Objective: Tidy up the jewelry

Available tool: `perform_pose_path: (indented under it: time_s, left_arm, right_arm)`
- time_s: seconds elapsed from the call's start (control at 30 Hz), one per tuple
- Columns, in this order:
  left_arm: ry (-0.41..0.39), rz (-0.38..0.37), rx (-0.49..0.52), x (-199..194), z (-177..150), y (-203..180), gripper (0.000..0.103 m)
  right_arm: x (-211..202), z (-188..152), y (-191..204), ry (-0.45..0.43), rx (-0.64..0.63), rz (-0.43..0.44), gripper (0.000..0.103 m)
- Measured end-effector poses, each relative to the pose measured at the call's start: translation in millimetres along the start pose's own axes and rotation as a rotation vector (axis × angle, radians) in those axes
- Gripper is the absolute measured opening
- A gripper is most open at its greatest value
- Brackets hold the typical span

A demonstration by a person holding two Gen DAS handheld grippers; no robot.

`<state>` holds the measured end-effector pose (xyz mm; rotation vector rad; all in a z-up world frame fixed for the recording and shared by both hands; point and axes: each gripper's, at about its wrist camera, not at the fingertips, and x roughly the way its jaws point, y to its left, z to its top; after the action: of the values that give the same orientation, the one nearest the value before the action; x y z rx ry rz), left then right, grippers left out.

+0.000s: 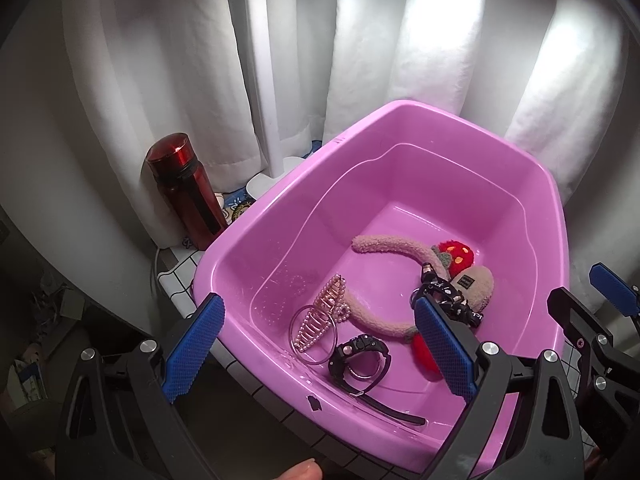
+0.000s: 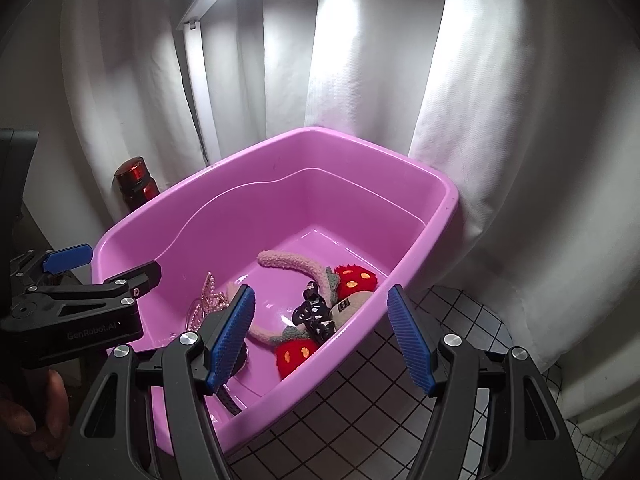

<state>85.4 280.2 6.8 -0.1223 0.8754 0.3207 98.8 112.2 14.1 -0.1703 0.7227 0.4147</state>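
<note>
A pink plastic tub (image 1: 256, 232) (image 2: 424, 216) holds the jewelry. Inside lie a fuzzy pink headband with red ears (image 1: 384, 245) (image 2: 288, 261), a black printed hair tie (image 1: 452, 300) (image 2: 314, 314), a rose-gold pearl hair claw (image 1: 320, 322) (image 2: 206, 298), thin bangles (image 1: 296, 340) and a black watch (image 1: 360, 364). My left gripper (image 1: 320, 344) is open and empty above the tub's near rim. My right gripper (image 2: 324, 338) is open and empty over the tub's near right rim. The watch is mostly hidden behind my right gripper's left finger (image 2: 230, 338).
A dark red bottle (image 1: 186, 190) (image 2: 136, 182) stands left of the tub. A white lamp post (image 1: 260, 64) rises behind it. White curtains (image 2: 400, 60) close the back. The table has a white tile-pattern cover (image 2: 400, 392). Each gripper shows in the other's view: right (image 1: 600, 320), left (image 2: 76, 304).
</note>
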Motion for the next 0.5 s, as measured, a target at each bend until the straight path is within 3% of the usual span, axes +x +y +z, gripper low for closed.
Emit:
perform_pose_path:
  time_s: [0.5]
  left_arm:
    - [-0.006,-0.003,0.001,-10.3,-6.9,2.5,0.094]
  right_arm:
    - [-3.5,-4.1,-7.3,0.007,0.048,-0.018,0.066]
